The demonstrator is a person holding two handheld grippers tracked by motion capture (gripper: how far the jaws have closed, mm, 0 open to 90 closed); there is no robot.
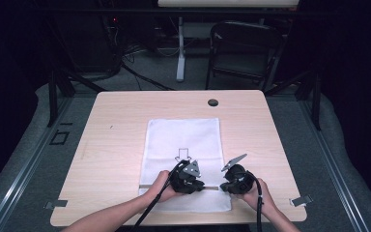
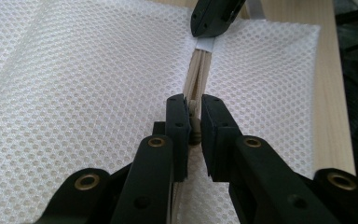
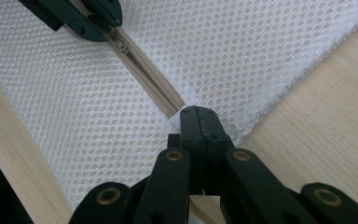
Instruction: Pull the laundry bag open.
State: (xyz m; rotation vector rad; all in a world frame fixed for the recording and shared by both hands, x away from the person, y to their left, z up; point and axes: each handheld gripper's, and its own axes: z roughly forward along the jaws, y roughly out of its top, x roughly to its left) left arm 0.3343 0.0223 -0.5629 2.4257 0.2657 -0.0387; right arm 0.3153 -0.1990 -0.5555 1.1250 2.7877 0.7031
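at the table's (image 1: pixel 125 104) near edge, the left gripper (image 2: pixel 194 120) had its jaws narrowed onto the zipper pull (image 2: pixel 195 125) of the white mesh bag (image 1: pixel 183 140). just beside it, the right gripper (image 3: pixel 198 122) was pinched tight on the bag's fabric at the end of the beige zipper (image 3: pixel 151 84). the bag lay flat mid-table. beyond stood a folding chair (image 1: pixel 244 48).

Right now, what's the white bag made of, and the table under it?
The white bag looks like soft synthetic mesh: tiny round holes all over, slightly shiny. Its zipper seems beige fabric tape with fine teeth. The table looks like pale wood or wood-look laminate, matte, with faint grain lines.
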